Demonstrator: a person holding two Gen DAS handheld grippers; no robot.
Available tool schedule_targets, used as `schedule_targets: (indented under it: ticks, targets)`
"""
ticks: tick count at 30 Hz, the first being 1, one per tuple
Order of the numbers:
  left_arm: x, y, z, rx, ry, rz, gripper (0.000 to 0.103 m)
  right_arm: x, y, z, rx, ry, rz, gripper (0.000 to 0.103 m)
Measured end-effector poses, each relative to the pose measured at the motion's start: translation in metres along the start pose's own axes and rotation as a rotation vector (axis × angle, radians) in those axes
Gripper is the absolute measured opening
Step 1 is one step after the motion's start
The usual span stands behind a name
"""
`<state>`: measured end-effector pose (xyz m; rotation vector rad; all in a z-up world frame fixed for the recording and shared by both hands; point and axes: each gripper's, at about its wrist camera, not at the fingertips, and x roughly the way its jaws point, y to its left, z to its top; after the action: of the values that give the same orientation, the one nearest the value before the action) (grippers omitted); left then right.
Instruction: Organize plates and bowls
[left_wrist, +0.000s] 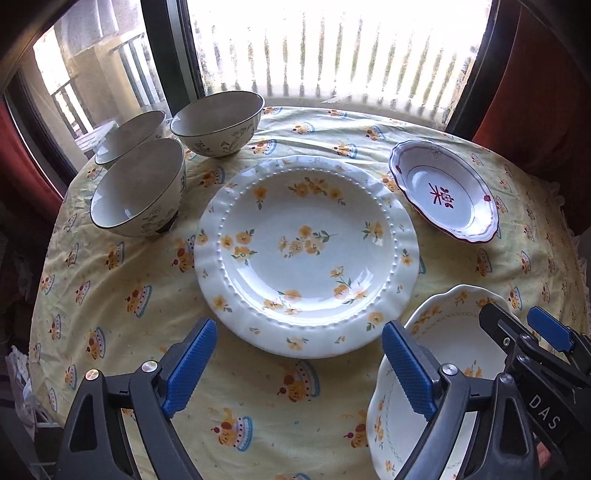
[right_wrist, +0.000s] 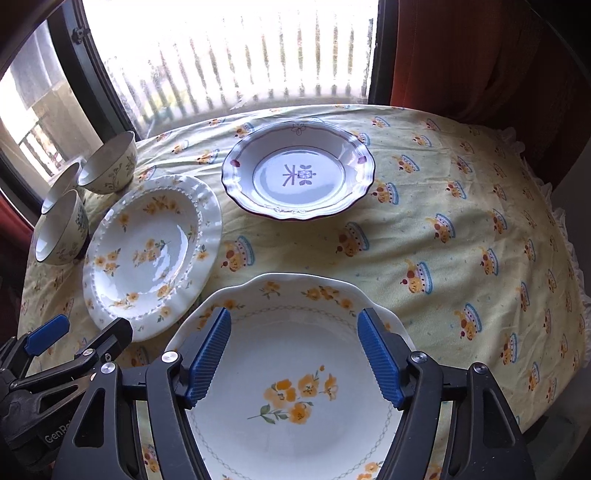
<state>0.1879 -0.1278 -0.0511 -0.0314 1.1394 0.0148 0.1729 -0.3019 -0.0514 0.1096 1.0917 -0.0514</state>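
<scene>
A large white plate with yellow flowers (left_wrist: 306, 254) lies mid-table; it also shows in the right wrist view (right_wrist: 151, 251). A scalloped yellow-flower dish (right_wrist: 295, 369) lies near the front, under my open right gripper (right_wrist: 293, 354); it also shows in the left wrist view (left_wrist: 454, 362). A red-rimmed plate (left_wrist: 443, 190) lies at the far right, also in the right wrist view (right_wrist: 299, 173). Three cream bowls (left_wrist: 140, 188) (left_wrist: 218, 123) (left_wrist: 131, 134) stand far left. My left gripper (left_wrist: 299, 362) is open and empty, hovering before the large plate.
A round table with a yellow cake-print cloth (right_wrist: 461, 221) stands against a bright window (left_wrist: 332, 51). Red curtains (right_wrist: 461, 55) hang at the sides. The right gripper (left_wrist: 524, 339) shows in the left wrist view, the left gripper (right_wrist: 74, 339) in the right wrist view.
</scene>
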Motion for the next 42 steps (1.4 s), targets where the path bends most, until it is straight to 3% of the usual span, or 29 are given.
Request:
schedule_targets:
  ticks: [12,17,25,31,42]
  targets:
    - [0.037,0.047,0.05,0.025,0.031,0.025,0.093,0.028,0.061,0.043,-0.004,-0.038,0.001,0.075]
    - [0.057,0.051,0.064,0.037,0.049,0.022,0.093,0.051,0.076,0.058,0.027,-0.013,0.019,0.075]
    - [0.088,0.05,0.063,-0.003,0.112,-0.013,0.093,0.086,0.087,0.071,0.041,0.041,-0.021,0.075]
    - [0.104,0.052,0.06,-0.016,0.145,-0.014,0.092,0.105,0.092,0.066,0.034,0.089,-0.004,0.075]
    - [0.103,0.056,0.057,0.0,0.134,-0.031,0.074,0.114,0.094,0.064,0.006,0.097,-0.012,0.064]
